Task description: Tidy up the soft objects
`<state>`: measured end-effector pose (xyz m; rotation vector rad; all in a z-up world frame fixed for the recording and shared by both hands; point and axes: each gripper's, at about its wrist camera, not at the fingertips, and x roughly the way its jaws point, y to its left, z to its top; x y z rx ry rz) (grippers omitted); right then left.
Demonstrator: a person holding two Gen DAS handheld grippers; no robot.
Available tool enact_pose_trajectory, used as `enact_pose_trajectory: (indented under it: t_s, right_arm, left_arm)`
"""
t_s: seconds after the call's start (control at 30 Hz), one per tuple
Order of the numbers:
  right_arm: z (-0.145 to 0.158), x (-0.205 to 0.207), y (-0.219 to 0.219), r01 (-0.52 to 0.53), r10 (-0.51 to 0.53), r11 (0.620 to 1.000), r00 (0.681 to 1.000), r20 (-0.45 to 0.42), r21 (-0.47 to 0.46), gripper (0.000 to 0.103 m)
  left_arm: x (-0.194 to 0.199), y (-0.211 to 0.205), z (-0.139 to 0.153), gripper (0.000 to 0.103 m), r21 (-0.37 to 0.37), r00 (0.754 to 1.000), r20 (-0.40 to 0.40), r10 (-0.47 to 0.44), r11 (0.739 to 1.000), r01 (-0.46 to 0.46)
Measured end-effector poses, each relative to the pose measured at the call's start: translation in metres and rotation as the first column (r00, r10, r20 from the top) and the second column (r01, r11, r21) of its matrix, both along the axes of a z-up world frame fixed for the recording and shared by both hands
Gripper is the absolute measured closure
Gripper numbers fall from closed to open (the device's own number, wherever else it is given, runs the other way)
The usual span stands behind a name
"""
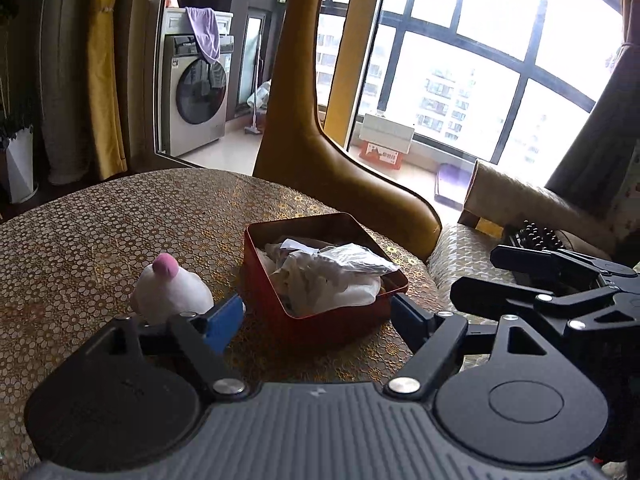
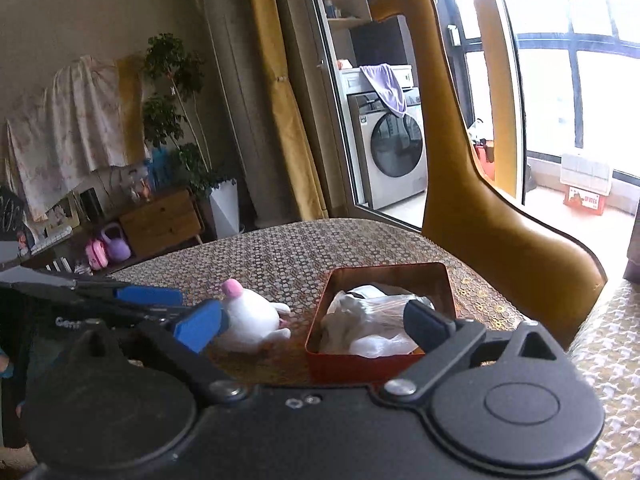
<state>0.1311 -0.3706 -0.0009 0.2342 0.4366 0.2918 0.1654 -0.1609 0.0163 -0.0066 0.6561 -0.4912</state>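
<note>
A white plush toy [image 1: 172, 288] with a pink tip lies on the patterned table [image 1: 100, 240], just left of a square red tin [image 1: 264, 280]. The tin holds crumpled white cloth and a clear plastic bag [image 1: 332, 276]. My left gripper [image 1: 316, 320] hovers open just short of the tin, its left blue pad by the plush. In the right wrist view the plush [image 2: 250, 318] and the tin [image 2: 384, 268] lie beyond my open right gripper [image 2: 312, 324], which holds nothing. The right gripper [image 1: 476, 274] also shows at the right edge of the left wrist view, off the table's side.
A tall yellow giraffe figure [image 1: 320, 152] stands behind the table's far edge. A patterned cushioned seat [image 1: 464, 256] adjoins the table on the right. A washing machine [image 1: 196, 92] stands beyond a glass door. The left gripper's fingers [image 2: 148, 295] show at the left of the right wrist view.
</note>
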Motion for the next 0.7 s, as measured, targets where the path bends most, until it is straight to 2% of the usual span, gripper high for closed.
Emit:
enact_pose_trajectory:
  t_s: [0.07,0.23,0.43,0.7]
  right_arm:
    - [0.000,-0.004,-0.001,0.006,-0.006,1.000,1.000,0.010,0.008,0.001]
    - [-0.001,-0.013,-0.004,0.027,-0.027,1.000,0.999,0.029,0.010,0.000]
    - [-0.003,-0.019,-0.006,0.050,-0.051,0.998,0.998,0.034,0.034,0.000]
    - [-0.004,-0.033,-0.007,0.054,-0.056,0.998,0.997,0.060,0.043,0.000]
  left_arm:
    - [-0.007,0.002,0.001,0.018,-0.003,1.000,0.012,0.000,1.000,0.000]
    - [-0.022,0.003,0.006,0.017,-0.003,0.998,0.059,-0.004,1.000,0.004]
    - [-0.038,0.004,0.009,0.002,-0.021,0.995,0.095,-0.010,1.000,0.012]
    - [-0.050,0.008,0.007,0.002,-0.039,0.993,0.122,-0.005,0.999,0.010]
